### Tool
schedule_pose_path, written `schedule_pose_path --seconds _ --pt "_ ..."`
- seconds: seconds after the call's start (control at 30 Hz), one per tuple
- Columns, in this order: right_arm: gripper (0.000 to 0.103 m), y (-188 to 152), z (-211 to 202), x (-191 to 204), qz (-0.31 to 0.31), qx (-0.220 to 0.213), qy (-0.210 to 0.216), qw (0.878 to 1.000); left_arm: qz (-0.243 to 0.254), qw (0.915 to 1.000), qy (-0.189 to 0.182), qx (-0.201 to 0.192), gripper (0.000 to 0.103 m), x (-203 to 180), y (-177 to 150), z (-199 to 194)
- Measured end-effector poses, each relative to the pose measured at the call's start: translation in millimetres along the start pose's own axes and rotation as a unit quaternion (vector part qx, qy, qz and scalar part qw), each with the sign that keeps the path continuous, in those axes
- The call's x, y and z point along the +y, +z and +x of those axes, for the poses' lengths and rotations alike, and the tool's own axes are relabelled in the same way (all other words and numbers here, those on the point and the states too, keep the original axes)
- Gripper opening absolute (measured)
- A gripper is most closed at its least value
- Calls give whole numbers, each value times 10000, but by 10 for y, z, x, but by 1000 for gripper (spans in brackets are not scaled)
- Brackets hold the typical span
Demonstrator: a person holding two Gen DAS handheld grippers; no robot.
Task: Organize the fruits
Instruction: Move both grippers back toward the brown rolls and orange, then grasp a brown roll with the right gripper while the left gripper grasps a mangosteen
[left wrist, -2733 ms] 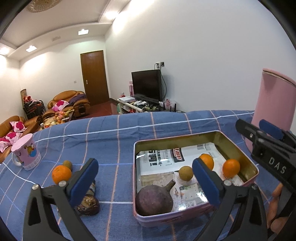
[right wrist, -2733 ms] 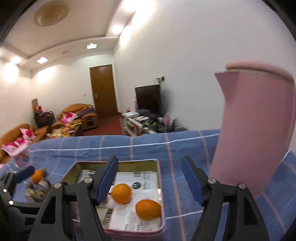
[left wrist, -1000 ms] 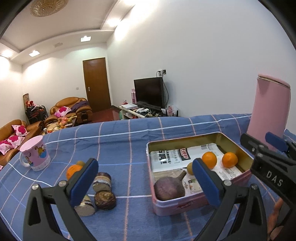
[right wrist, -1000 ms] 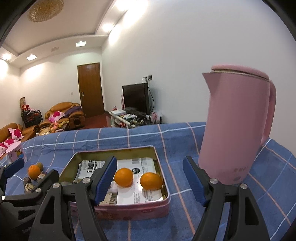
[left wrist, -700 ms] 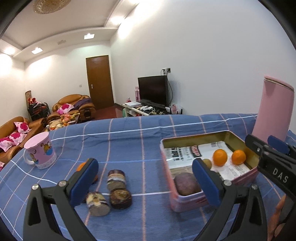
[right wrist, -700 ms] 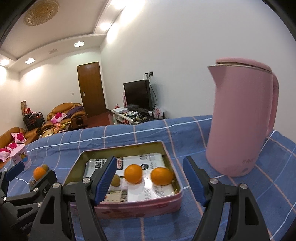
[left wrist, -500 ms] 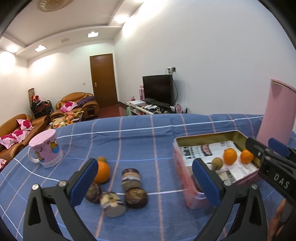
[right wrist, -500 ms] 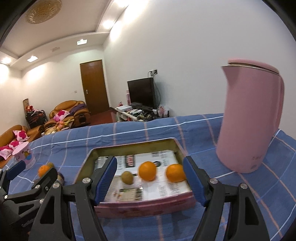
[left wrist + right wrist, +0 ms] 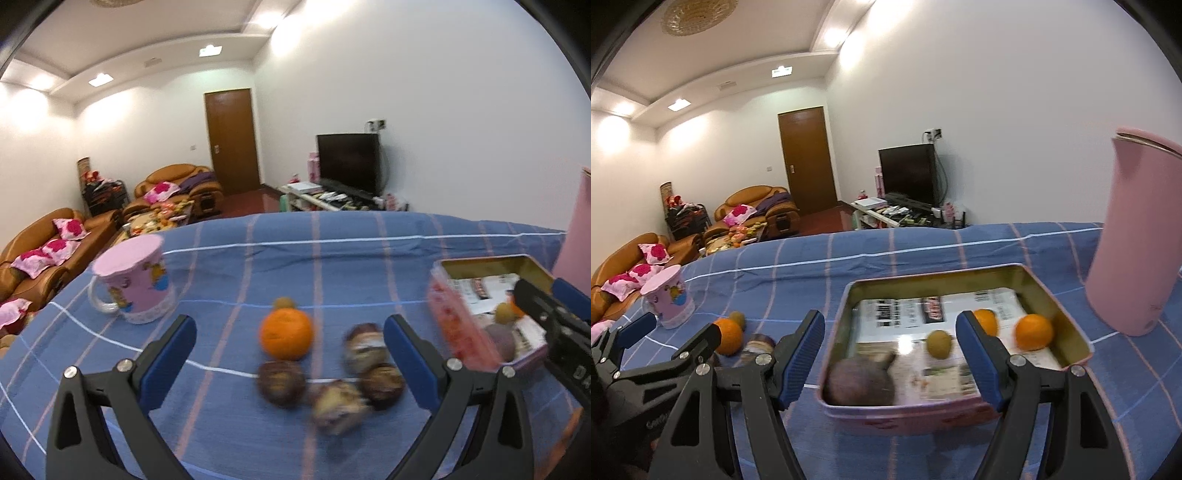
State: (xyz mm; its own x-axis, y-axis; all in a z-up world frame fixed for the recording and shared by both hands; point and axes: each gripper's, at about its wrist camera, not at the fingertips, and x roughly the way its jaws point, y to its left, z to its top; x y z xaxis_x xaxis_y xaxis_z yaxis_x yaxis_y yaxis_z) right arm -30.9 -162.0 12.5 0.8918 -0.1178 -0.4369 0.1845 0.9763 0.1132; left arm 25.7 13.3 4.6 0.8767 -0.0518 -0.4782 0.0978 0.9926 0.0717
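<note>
Left claw (image 9: 288, 354) jaws apart, empty, above the orange (image 9: 286, 334) on the desk (image 9: 332, 258). Right claw (image 9: 890, 354) jaws apart, empty, over the tin (image 9: 1067, 317).

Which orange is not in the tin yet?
The orange on the blue cloth, next to the dark round fruits. The other two oranges lie inside the pink tin on the newspaper.

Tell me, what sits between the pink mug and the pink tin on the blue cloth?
In the left wrist view, between mug and tin lie an orange, a small greenish fruit behind it, and four dark round fruits, blurred.
</note>
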Motion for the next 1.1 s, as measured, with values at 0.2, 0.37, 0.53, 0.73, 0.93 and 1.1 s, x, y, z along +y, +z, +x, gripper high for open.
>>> schedule_pose_path --seconds 0.2,0.37,0.53,0.73,0.93,1.1 --pt "75 -14 62 321 -284 47 219 9993 -254 9984 399 310 103 478 16 185" --pt "75 -34 91 588 -585 88 476 9971 -568 9951 595 547 103 797 1 300" --pt "54 -93 132 849 -951 370 999 9897 -663 9910 857 789 103 944 -19 392" --pt "52 -219 245 1223 -1359 940 1726 9710 -815 9886 910 879 103 1056 -35 419" --pt "40 -364 533 1494 -1770 1744 1715 9533 -819 9886 844 943 103 1071 -50 431" --pt "36 -416 716 1525 -1773 2183 1792 9428 -758 9907 629 944 102 1034 -39 417"
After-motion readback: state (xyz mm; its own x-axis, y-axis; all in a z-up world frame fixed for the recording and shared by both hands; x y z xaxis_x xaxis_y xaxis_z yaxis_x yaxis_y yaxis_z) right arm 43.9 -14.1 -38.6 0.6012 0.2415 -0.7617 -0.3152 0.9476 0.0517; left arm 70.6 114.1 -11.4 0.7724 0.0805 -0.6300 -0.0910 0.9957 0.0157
